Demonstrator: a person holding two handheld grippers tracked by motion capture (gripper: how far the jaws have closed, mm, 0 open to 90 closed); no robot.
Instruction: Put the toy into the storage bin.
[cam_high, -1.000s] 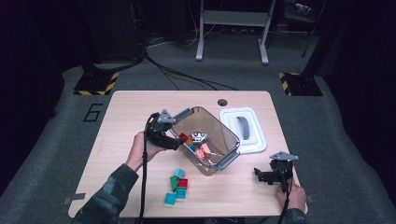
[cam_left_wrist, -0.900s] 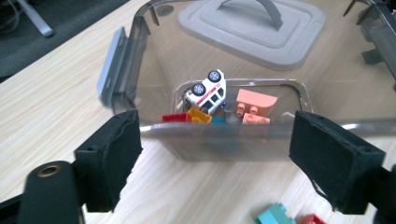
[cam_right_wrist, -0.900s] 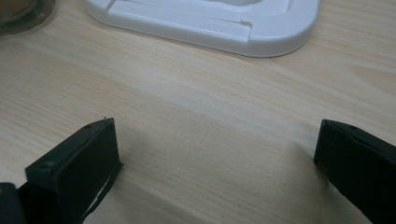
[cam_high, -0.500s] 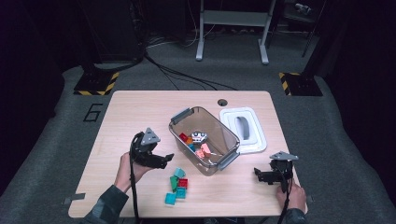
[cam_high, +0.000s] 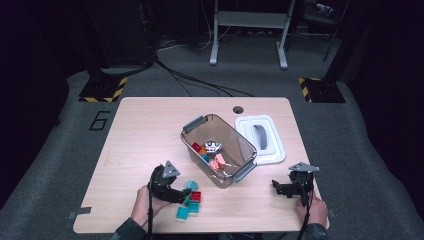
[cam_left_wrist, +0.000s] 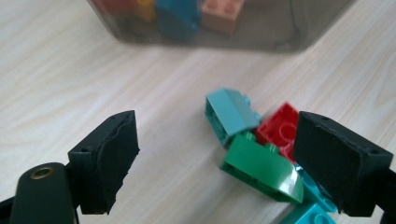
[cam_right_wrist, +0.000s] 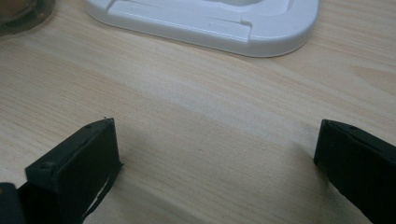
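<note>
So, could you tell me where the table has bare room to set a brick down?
Free: the table's whole left half beside the clear bin, and the front strip between the loose bricks and right gripper. Crowded: around those bricks, under the left gripper.

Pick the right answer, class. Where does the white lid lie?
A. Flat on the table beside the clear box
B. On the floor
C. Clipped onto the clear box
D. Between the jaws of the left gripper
A: the white lid lies flat on the table right beside the clear box, which stands open with bricks inside.
</note>
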